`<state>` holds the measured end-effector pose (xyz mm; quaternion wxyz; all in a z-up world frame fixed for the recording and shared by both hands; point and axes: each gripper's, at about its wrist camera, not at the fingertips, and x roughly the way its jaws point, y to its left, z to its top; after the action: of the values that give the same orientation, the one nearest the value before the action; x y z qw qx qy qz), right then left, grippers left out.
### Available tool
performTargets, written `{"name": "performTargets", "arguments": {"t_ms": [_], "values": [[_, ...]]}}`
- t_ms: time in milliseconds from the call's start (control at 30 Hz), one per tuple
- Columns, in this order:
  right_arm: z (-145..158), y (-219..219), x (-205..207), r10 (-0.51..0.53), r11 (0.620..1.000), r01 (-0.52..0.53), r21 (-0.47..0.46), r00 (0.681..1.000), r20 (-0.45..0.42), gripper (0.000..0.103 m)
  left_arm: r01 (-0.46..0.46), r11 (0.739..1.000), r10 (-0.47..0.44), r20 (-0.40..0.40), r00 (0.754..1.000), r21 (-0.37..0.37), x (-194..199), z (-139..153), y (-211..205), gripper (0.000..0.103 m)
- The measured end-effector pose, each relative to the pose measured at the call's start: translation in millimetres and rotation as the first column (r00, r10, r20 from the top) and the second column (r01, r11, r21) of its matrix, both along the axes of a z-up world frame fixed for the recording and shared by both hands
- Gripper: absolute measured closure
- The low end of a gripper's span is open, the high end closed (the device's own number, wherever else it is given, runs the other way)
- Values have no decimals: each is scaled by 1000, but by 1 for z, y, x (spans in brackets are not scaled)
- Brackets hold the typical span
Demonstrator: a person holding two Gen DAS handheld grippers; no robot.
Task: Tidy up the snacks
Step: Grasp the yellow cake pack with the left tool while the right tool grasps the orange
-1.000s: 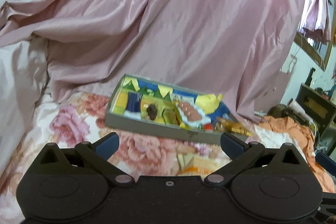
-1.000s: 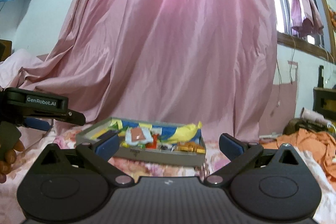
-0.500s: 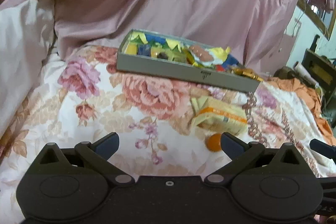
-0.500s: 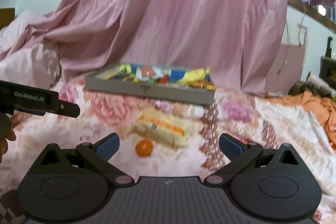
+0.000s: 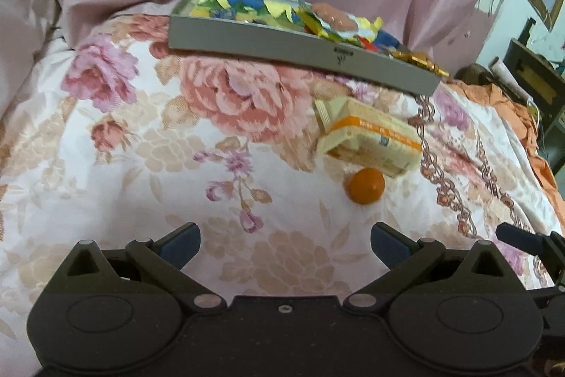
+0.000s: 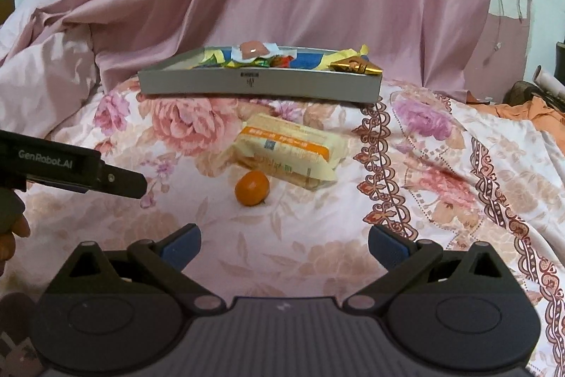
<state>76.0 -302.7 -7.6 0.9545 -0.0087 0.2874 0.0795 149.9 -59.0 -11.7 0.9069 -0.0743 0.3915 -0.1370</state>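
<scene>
- The left gripper (image 5: 285, 242) hangs over the flowery bed cover (image 5: 134, 143). Its blue fingers (image 5: 178, 244) are wide apart. They hold nothing and touch nothing.
- I think it waits like this so it is ready to pick up a snack.
- Far ahead of the left fingers sits the grey tray (image 5: 282, 48). It is full of bright snack packets, so it looks like the place where snacks belong.
- Ahead of the left fingers and off to their right lies the biscuit pack (image 5: 370, 138), just in front of the tray. It lies flat on the bed, outside the tray.
- The little orange fruit (image 5: 364, 185) sits just beside the pack, on the side nearer the fingers. It is the closest snack to them.
- These two are not in the tray yet, so I think they still need to be put away.
- The right gripper (image 6: 284, 244) also hangs over the bed. Its fingers (image 6: 386, 244) are wide apart too, and they hold nothing.
- In the right view the fruit is almost straight ahead, a bit toward the left finger. The pack lies just behind it, and the tray is farther back.
- I think the right gripper is lined up best to take the fruit or the pack.
- The fruit is round, so it may roll on the soft bed.
</scene>
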Motion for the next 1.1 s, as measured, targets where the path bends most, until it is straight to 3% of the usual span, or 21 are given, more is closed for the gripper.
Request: {"name": "performTargets", "arguments": {"t_ms": [300,667,800,933,1033,1100], "values": [[-11,2,11,0,1000,0,-3,999,-45,0,42,999,-41,-17,999,28,22,-6,-15,1],[-26,11,25,-5,998,3,-70,999,-32,0,223,971,-227,40,973,81,50,10,-36,1],[-28,20,36,61,990,-57,-126,998,25,0,302,944,-316,98,944,134,63,24,-51,1],[-27,28,45,133,983,-121,-141,988,76,2,395,903,-419,141,897,168,78,35,-65,1],[-32,33,55,172,977,-161,-141,983,69,9,460,866,-490,150,859,194,89,38,-80,1],[-37,36,63,192,973,-183,-140,980,56,13,525,826,-555,136,821,203,95,37,-92,1]]}}
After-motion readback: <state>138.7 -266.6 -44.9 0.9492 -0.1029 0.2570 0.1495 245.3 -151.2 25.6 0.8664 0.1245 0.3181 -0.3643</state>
